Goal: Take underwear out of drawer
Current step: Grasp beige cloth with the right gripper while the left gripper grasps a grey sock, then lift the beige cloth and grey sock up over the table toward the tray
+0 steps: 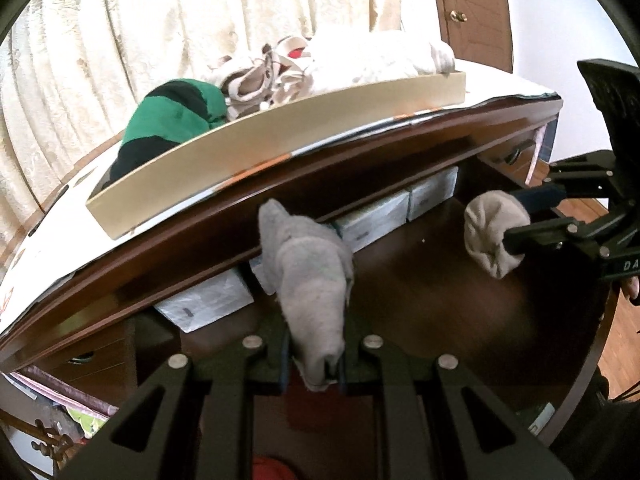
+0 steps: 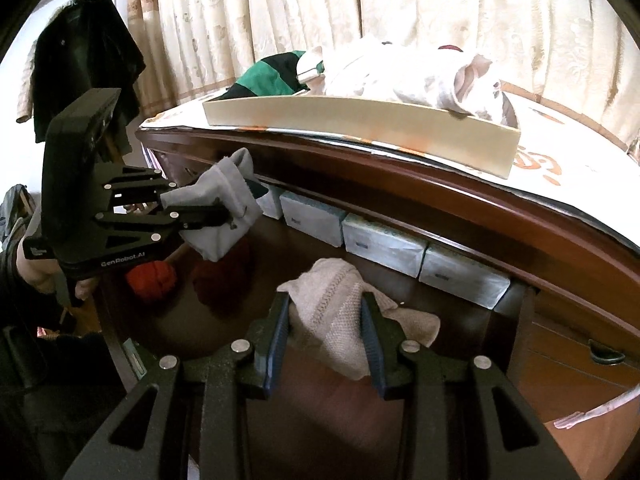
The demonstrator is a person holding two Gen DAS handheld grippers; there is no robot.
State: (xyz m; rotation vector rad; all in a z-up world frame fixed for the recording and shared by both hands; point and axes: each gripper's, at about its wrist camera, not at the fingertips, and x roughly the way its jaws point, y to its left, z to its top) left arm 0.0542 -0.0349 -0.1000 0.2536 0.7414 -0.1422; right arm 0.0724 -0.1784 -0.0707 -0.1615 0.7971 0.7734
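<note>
We see the left tongs (image 1: 314,364) clamped tight on a grey garment (image 1: 308,276), which hangs bunched between the fingers above the open drawer (image 1: 420,292). The right tongs (image 2: 326,340) grip a beige knitted garment (image 2: 344,320), pads pressing both sides of the wad, also over the dark drawer bottom. White boxes (image 2: 380,240) line the drawer's back edge, and something red (image 2: 154,280) lies deeper inside. On the bench (image 2: 460,196) above sits a shallow cardboard tray (image 2: 360,124) holding a green-and-black cloth (image 2: 272,76) and pale clothes (image 2: 400,76). Cream curtains (image 2: 440,8) hang behind.
</note>
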